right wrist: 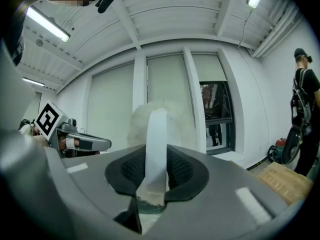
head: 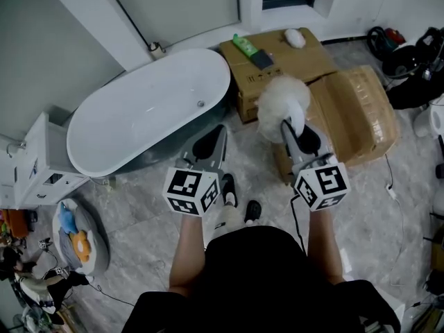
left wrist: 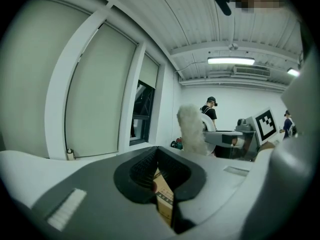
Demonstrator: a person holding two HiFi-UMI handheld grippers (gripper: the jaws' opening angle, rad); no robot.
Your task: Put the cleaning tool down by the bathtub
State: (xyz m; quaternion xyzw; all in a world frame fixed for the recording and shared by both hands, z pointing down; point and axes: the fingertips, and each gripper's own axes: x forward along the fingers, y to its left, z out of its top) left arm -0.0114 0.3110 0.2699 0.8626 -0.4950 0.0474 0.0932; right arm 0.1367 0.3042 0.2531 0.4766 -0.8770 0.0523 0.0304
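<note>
Duster: the fluffy white duster point(head: 283, 99) is held off the floor, head pointing away from the person. In the head view it shows over the cardboard boxes, to the right of the bathtub and apart from it.
Handle: the flat white handle point(right wrist: 156, 144) runs straight up between the jaws of the right gripper, and the fluffy head rises just past their tips.
Right gripper: the right gripper point(head: 295, 136) is clamped on the handle, its dark pads pressing on both sides of it point(right wrist: 156, 171).
Left gripper: the left gripper point(head: 210, 148) carries nothing, its jaws drawn together at the tips point(left wrist: 159, 171). It sits just left of the right one, near the bathtub's right end.
Bathtub: the white oval bathtub point(head: 146, 109) stands on the marble floor point(head: 139, 207), to the left and farther off, running on a slant.
Far box: a cardboard box point(head: 305, 57) just right of the tub carries a green bottle point(head: 244, 45), a dark flat item point(head: 262, 60) and a small white object point(head: 295, 38).
Near box: a taped cardboard box point(head: 357, 113) lies right of the duster.
Left edge: a white cabinet point(head: 38, 161) stands beside the tub's near end.
Person: black shoes point(head: 229, 189) show below the grippers.
Background: another person point(right wrist: 302, 114) stands at the right in the right gripper view.
</note>
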